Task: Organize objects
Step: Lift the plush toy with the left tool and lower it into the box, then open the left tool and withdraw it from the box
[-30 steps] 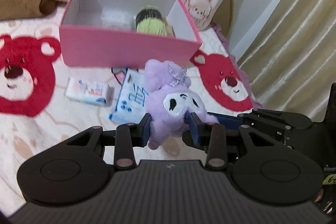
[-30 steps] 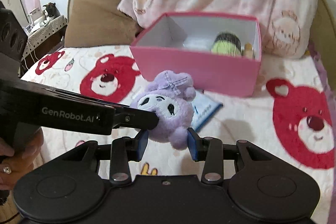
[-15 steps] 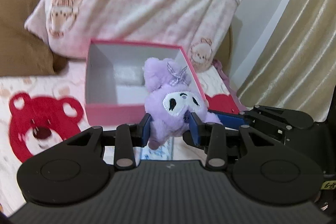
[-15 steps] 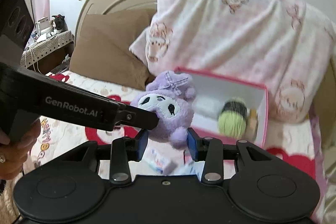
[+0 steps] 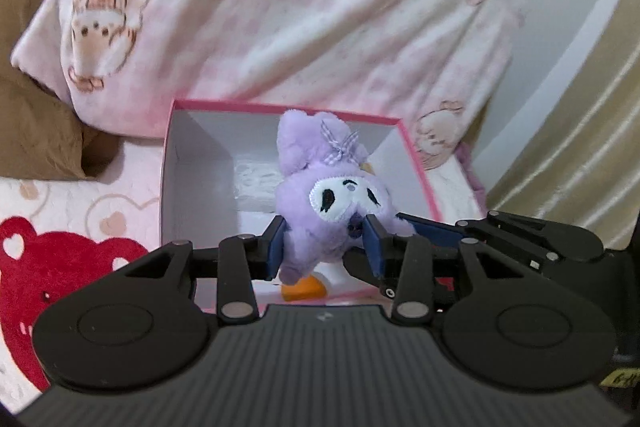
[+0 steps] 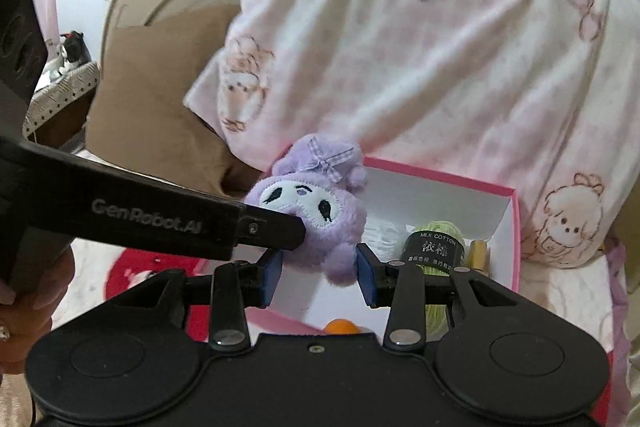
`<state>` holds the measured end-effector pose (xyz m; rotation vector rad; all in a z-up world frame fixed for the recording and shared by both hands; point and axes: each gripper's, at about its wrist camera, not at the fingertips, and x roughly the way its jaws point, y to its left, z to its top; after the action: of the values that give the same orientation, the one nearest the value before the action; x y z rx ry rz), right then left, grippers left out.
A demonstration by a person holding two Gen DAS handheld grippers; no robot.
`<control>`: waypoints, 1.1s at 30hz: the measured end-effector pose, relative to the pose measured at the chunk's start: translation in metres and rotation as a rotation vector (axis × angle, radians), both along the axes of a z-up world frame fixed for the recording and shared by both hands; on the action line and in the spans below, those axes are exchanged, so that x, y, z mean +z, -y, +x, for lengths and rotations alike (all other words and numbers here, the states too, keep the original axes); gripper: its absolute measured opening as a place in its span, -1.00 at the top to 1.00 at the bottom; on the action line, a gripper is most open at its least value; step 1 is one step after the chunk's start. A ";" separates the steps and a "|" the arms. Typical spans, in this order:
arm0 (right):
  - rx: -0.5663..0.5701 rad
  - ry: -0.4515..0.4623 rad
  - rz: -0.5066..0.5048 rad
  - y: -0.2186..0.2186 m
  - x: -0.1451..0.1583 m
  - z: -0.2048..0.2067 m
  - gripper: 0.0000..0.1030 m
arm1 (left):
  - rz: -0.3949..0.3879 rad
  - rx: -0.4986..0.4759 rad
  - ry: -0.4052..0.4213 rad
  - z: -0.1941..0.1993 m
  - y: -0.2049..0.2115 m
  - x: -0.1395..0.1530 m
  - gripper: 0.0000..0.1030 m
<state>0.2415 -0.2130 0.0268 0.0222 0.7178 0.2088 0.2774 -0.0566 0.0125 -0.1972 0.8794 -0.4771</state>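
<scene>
Nearest the lens, the left gripper (image 5: 324,243) was clamped on the lower body of the purple plush (image 5: 328,203), its blue pads pressed into the fur on either side, while the right gripper (image 6: 318,269) also had its pads set against the toy's lower end, squeezing it from a second direction; both tongs appeared closed on the same toy. A second earlier the plush had been held low over the bedspread in front of the pink box (image 5: 416,163), with a tissue pack and a blue packet lying below it; by now the pair of grippers had carried it up and forward, so that in both views the toy hung above the box's open white interior. That suggested the transfer was nearly done and only the lowering and release remained. The plush's long axis ran roughly upright, feet down between the pads and hood with its checked bow uppermost, tilted a little away from the cameras; its embroidered face looked back toward both lenses. Beyond and below it, the box already held a green yarn ball (image 6: 438,243), a small gold item beside it, and an orange piece (image 5: 304,289) near the front wall. Farthest back, the pink pillow (image 5: 320,27) leaned behind the box.
</scene>
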 end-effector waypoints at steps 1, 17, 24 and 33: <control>-0.006 -0.016 0.007 0.003 -0.006 0.007 0.13 | 0.007 0.002 -0.008 0.006 0.003 -0.006 0.24; -0.109 -0.300 0.210 0.046 -0.107 0.066 0.14 | -0.011 0.036 -0.242 0.058 0.015 -0.108 0.21; -0.127 -0.317 0.105 0.039 -0.114 0.072 0.13 | 0.025 0.047 -0.252 0.065 0.022 -0.117 0.04; -0.128 -0.260 0.066 0.044 -0.085 0.051 0.03 | 0.038 0.062 -0.211 0.045 0.016 -0.085 -0.18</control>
<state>0.2928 -0.2570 -0.0584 0.1595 0.9650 0.1077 0.3223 -0.0726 -0.0729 -0.2423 1.0844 -0.3861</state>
